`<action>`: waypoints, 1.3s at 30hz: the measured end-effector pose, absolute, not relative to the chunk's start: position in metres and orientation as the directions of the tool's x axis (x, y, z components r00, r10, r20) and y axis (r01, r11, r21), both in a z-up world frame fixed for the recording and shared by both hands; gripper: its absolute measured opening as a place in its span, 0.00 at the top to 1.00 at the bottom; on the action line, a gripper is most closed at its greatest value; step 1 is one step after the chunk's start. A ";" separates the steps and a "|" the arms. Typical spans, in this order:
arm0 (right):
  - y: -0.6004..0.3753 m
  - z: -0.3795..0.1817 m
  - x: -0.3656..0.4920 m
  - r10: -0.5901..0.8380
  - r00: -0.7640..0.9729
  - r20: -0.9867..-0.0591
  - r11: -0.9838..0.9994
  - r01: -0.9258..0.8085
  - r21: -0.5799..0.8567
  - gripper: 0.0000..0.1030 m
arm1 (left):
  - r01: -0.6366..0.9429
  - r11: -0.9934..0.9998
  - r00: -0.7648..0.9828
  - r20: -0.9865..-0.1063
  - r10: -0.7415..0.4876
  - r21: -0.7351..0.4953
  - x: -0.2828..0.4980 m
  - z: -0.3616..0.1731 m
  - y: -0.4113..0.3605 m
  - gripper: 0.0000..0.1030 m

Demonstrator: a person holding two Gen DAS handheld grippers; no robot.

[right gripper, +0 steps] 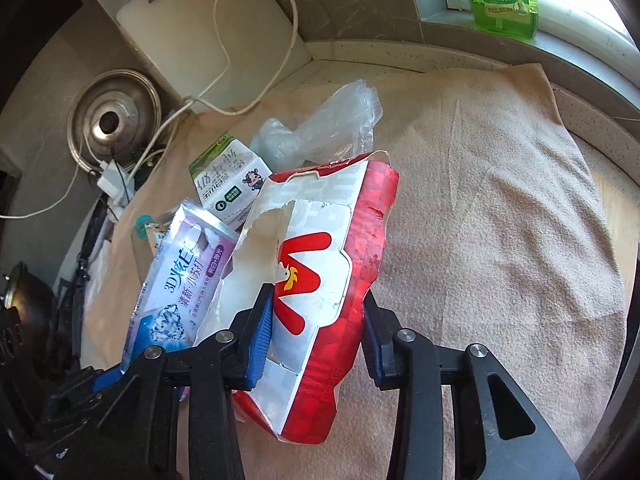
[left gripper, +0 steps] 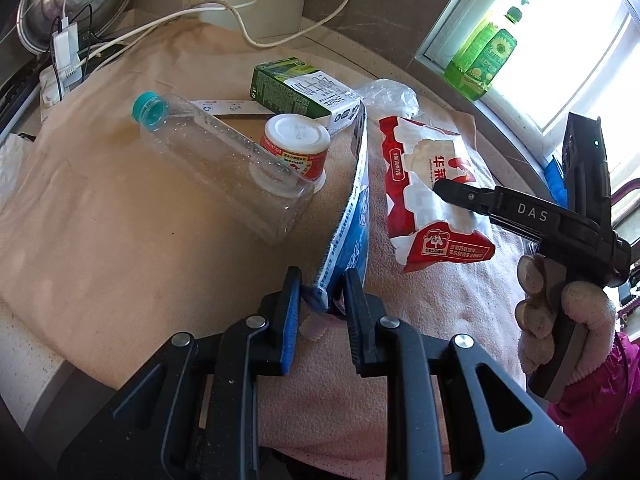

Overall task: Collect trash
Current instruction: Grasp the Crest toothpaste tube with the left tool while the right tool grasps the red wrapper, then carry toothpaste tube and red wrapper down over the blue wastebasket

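Both pieces of trash gripped, ready to carry off

Red-and-white wrapper [right gripper: 320,264], frame centre, is clamped in the right gripper [right gripper: 316,332]; the blue toothpaste tube [left gripper: 352,216] is pinched by the left gripper [left gripper: 320,300]. Next, likely lift both clear; bottle [left gripper: 224,168], carton [left gripper: 304,88] remain upper left.

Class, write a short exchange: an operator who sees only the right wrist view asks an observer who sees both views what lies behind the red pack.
Operator: The red pack fills my view. What lies behind it?
Observer: A clear bottle with a teal cap lies on its side on the cloth.
Operator: Anything beside it?
Observer: A red-and-white tub stands just behind the bottle's base.
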State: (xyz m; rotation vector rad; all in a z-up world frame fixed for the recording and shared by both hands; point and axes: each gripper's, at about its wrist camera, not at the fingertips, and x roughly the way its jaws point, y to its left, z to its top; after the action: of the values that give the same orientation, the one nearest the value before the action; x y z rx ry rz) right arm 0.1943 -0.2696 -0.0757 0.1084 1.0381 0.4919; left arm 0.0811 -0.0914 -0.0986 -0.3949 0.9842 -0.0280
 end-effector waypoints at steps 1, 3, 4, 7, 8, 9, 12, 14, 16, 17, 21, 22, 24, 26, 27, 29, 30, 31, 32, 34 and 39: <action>-0.272 -0.073 0.191 0.441 0.416 -0.795 0.887 -0.336 0.316 0.64 | -0.154 0.929 0.561 -0.804 -0.199 -0.337 0.079 -0.097 -0.090 0.81; -0.277 -0.068 0.185 0.447 0.425 -0.787 0.886 -0.332 0.324 0.64 | -0.155 0.929 0.565 -0.802 -0.196 -0.336 0.072 -0.094 -0.088 0.81; -0.278 -0.065 0.181 0.452 0.428 -0.783 0.884 -0.332 0.329 0.64 | -0.156 0.929 0.566 -0.801 -0.195 -0.336 0.069 -0.093 -0.087 0.81; -0.281 -0.056 0.168 0.467 0.431 -0.772 0.876 -0.342 0.339 0.64 | -0.158 0.929 0.571 -0.799 -0.190 -0.334 0.058 -0.090 -0.082 0.81; -0.281 -0.053 0.164 0.471 0.433 -0.769 0.874 -0.348 0.339 0.64 | -0.158 0.930 0.573 -0.798 -0.188 -0.332 0.054 -0.089 -0.081 0.81; -0.282 -0.051 0.158 0.473 0.434 -0.766 0.872 -0.354 0.338 0.64 | -0.158 0.931 0.575 -0.797 -0.185 -0.330 0.049 -0.087 -0.079 0.81; -0.278 -0.044 0.143 0.481 0.439 -0.759 0.866 -0.374 0.332 0.64 | -0.166 0.929 0.577 -0.797 -0.180 -0.330 0.035 -0.086 -0.071 0.81; -0.276 -0.041 0.133 0.487 0.436 -0.757 0.860 -0.387 0.332 0.64 | -0.174 0.928 0.577 -0.798 -0.175 -0.330 0.026 -0.085 -0.066 0.81; -0.273 -0.039 0.123 0.494 0.432 -0.755 0.855 -0.400 0.331 0.64 | -0.183 0.926 0.577 -0.799 -0.170 -0.330 0.016 -0.085 -0.059 0.81; -0.270 -0.038 0.118 0.497 0.429 -0.754 0.852 -0.407 0.330 0.64 | -0.187 0.925 0.578 -0.799 -0.167 -0.329 0.012 -0.085 -0.055 0.81; -0.258 -0.037 0.098 0.510 0.417 -0.752 0.839 -0.433 0.329 0.64 | -0.203 0.922 0.583 -0.797 -0.157 -0.330 -0.007 -0.082 -0.043 0.81; -0.255 -0.037 0.093 0.514 0.413 -0.752 0.836 -0.439 0.329 0.64 | -0.208 0.920 0.585 -0.796 -0.155 -0.333 -0.012 -0.082 -0.040 0.81; -0.247 -0.037 0.083 0.521 0.404 -0.752 0.828 -0.454 0.329 0.64 | -0.217 0.916 0.586 -0.795 -0.154 -0.337 -0.021 -0.081 -0.035 0.81; -0.239 -0.038 0.074 0.525 0.399 -0.752 0.821 -0.471 0.323 0.64 | -0.225 0.913 0.589 -0.794 -0.151 -0.340 -0.030 -0.081 -0.029 0.81; -0.236 -0.038 0.069 0.526 0.397 -0.752 0.818 -0.479 0.318 0.64 | -0.227 0.912 0.590 -0.793 -0.151 -0.343 -0.034 -0.081 -0.027 0.81; -0.228 -0.038 0.060 0.529 0.393 -0.752 0.811 -0.493 0.314 0.64 | -0.235 0.909 0.591 -0.793 -0.148 -0.345 -0.045 -0.081 -0.021 0.81; -0.225 -0.038 0.056 0.532 0.389 -0.752 0.808 -0.500 0.313 0.64 | -0.238 0.908 0.591 -0.794 -0.146 -0.344 -0.050 -0.080 -0.019 0.81; -0.221 -0.038 0.052 0.534 0.385 -0.753 0.804 -0.506 0.311 0.64 | -0.241 0.908 0.589 -0.795 -0.144 -0.343 -0.053 -0.080 -0.016 0.81; -0.217 -0.039 0.047 0.536 0.381 -0.754 0.800 -0.513 0.309 0.64 | -0.246 0.906 0.588 -0.796 -0.142 -0.344 -0.059 -0.081 -0.013 0.81; -0.210 -0.041 0.038 0.537 0.373 -0.757 0.794 -0.527 0.303 0.64 | -0.258 0.902 0.585 -0.799 -0.139 -0.345 -0.070 -0.082 -0.006 0.81; -0.194 -0.048 0.016 0.539 0.349 -0.767 0.779 -0.553 0.295 0.64 | -0.289 0.889 0.576 -0.806 -0.135 -0.355 -0.099 -0.087 0.009 0.81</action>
State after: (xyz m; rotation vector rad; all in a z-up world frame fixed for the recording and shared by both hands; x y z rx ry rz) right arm 0.0163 -0.1938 -0.0483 -0.0165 0.9865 0.7077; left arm -0.0989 0.0092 -0.0872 -0.4856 0.9632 0.0945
